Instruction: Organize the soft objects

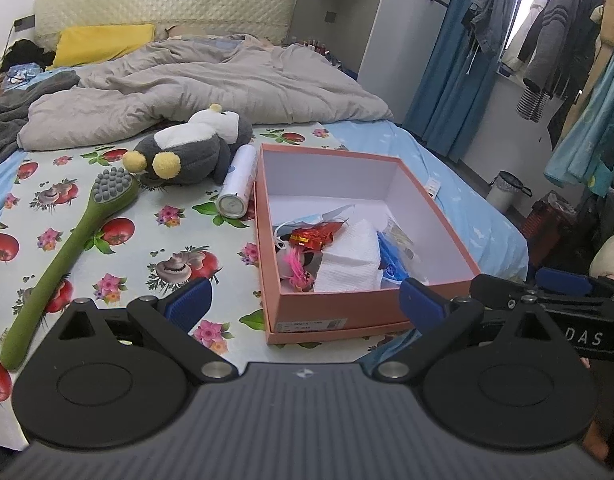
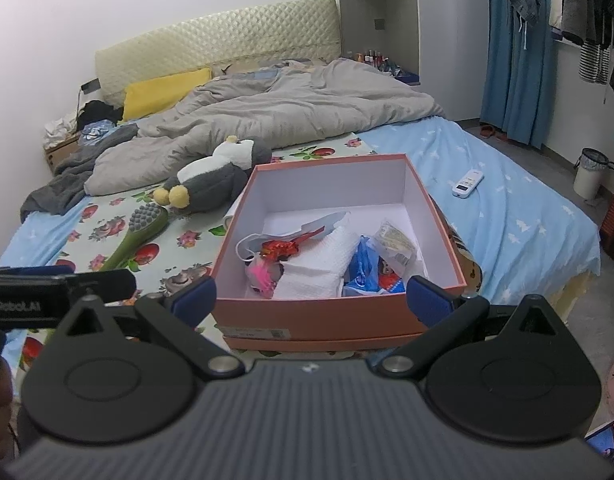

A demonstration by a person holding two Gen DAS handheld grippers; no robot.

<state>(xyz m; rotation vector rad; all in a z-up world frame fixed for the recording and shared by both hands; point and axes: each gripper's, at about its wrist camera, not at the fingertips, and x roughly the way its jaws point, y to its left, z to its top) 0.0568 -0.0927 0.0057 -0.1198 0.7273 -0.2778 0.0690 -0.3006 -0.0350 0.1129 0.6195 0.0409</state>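
Both the left gripper (image 1: 305,300) and right gripper (image 2: 311,298) hover wide and empty before the pink shoebox (image 1: 347,310), the plush penguin (image 1: 187,148) lying beyond it.

From my left tool's camera I read "DAS" in pale letters on the black body of my right tool (image 1: 563,286); from the right camera, "nRobot.AI" on my left tool (image 2: 63,280). The pink box (image 2: 331,316) label is too small to read

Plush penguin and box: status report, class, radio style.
Left gripper open, empty. Right gripper open, empty. Plush penguin outside pink box, on bed. Spray can lies between them.
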